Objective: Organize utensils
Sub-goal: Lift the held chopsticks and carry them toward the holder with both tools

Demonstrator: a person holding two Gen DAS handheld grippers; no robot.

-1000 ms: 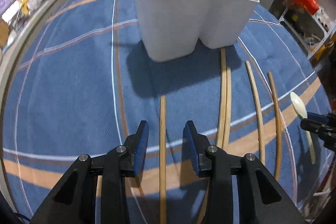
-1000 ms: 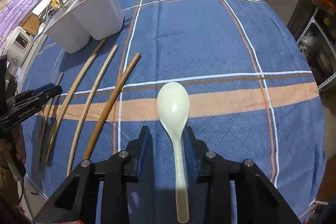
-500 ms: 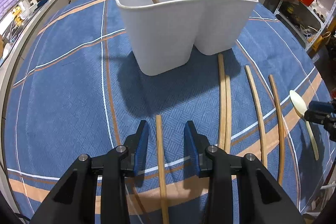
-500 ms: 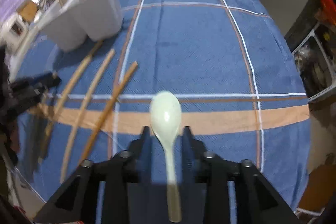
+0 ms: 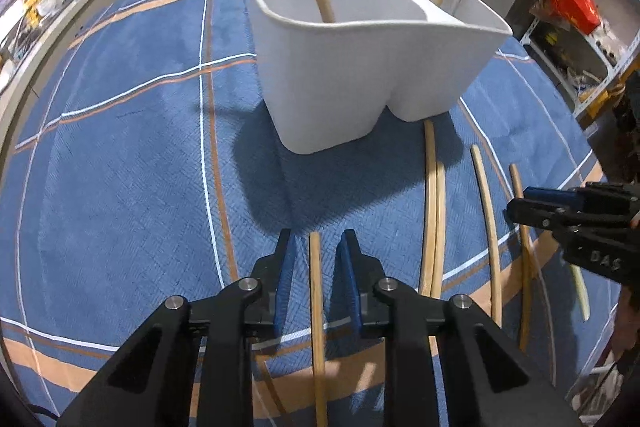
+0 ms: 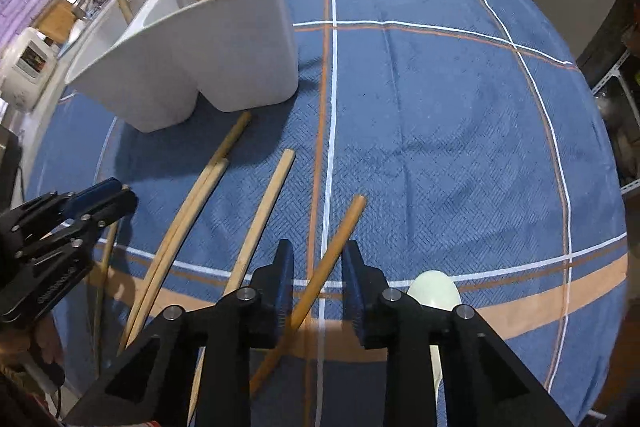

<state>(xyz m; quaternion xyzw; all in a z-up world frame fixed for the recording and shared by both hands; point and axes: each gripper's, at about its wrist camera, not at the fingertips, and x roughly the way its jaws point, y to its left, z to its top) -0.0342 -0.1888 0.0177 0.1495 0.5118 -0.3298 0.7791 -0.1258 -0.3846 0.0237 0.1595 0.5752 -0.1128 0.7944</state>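
Kitchen setting: blue plaid cloth (image 5: 120, 155) covers the counter.
Left wrist view: left tool (image 5: 316, 259) has its jaws closing around a wooden chopstick (image 5: 317, 307) lying on the cloth, pads not yet touching it; white two-part holder (image 5: 360, 67) stands beyond, holding chopsticks and a metal ladle.
Right wrist view: right tool (image 6: 318, 275) has its jaws closing around a darker chopstick (image 6: 328, 259), not pressing it; pale spoon (image 6: 434, 291) lies just right.

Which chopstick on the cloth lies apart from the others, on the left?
The chopstick between the left claw tips. The other four lie in a row to its right.
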